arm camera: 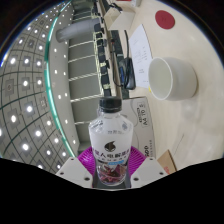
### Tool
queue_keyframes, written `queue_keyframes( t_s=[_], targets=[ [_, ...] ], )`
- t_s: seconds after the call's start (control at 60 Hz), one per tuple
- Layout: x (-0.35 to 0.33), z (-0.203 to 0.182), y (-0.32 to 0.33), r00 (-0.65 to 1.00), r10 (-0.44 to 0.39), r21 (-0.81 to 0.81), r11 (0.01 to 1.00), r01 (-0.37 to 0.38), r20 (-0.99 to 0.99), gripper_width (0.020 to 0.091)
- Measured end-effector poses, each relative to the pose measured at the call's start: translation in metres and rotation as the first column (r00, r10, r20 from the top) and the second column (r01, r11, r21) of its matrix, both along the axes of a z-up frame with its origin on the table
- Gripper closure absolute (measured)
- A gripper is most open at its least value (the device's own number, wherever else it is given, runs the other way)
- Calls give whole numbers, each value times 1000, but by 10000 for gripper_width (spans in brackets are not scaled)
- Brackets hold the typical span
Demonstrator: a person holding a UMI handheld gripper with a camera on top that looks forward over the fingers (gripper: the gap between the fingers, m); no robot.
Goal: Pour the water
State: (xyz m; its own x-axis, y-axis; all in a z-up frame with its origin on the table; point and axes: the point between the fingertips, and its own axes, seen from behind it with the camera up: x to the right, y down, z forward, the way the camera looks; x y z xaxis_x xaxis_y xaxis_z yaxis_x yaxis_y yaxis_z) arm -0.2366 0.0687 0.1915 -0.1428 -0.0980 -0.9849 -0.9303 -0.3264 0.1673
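Bottle [109, 140] in the gripper [110, 178], upright, black cap on top, white label with printed characters and a purple band low down. Both fingers press against its lower body, one at each side, the pink pads [90, 160] showing against the label: clenched on the bottle, which sits between them and looks lifted clear of the table.

Beyond the bottle, off to one side and well apart from it, a white cup [170, 76] stands open-mouthed on a pale table [140, 55]. A red round object [166, 18] lies farther back. Behind that, what looks like a keyboard [108, 50]. Dotted ceiling lights curve across the other side.

Judgement: cap appears still on, so no water can leave until it comes off. The grip is low on the body; tilting toward the cup could let the bottle swing or slip in the pads. Cup is light and unsupported, so a nudge from the bottle neck may tip it, and pouring from short of the rim would wet the table.
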Motion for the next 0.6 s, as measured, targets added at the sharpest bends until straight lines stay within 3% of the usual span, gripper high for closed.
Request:
queue_keyframes(
  t_s=[0.133,0.367,0.45,0.6],
  targets=[
    [24,-13,15,978,-54,-48,998,45,-202,728],
    [27,-33,26,963,-58,-92,995,34,-265,726],
    [25,-27,28,978,-21,-81,997,4,-210,727],
    [36,13,28,994,44,24,999,-47,101,727]
  ],
)
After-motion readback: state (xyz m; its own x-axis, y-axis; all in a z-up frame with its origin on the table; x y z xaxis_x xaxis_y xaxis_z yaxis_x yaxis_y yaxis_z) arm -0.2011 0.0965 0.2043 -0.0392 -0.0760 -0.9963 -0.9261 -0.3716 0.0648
